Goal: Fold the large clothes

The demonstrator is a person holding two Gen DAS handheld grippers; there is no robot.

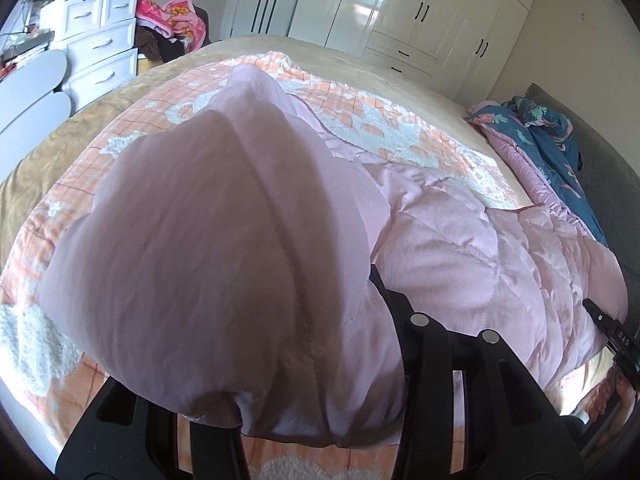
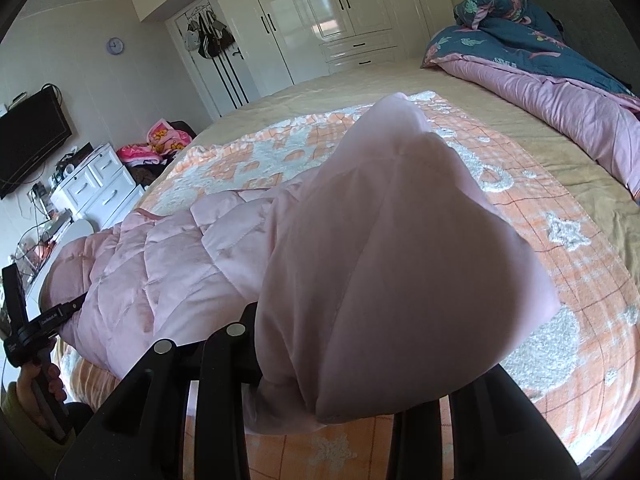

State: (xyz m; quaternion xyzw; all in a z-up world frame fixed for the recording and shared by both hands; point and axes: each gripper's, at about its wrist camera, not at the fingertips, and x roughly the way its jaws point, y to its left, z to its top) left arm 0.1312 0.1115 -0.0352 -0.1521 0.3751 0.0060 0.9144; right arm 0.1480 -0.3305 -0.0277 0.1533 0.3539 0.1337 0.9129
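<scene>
A pale pink quilted jacket (image 1: 460, 240) lies across the orange-and-white checked blanket (image 1: 360, 112) on the bed, with one end raised at each side. In the left wrist view a fold of the jacket billows over my left gripper and hides its fingertips; only the black right finger (image 1: 384, 292) shows. My left gripper (image 2: 78, 303), held by a hand, bites the jacket's left edge. My right gripper (image 1: 589, 305) bites the opposite edge. In the right wrist view a fold of the jacket (image 2: 400, 260) covers its fingertips too. Both are shut on the jacket.
A rolled blue floral and pink quilt (image 2: 540, 64) lies by the grey headboard (image 1: 600, 152). White wardrobes (image 2: 340, 12) stand beyond the bed. A white chest of drawers (image 1: 100, 48) and a pile of pink cloth (image 1: 176, 20) sit past the foot. A television (image 2: 32, 136) hangs on the wall.
</scene>
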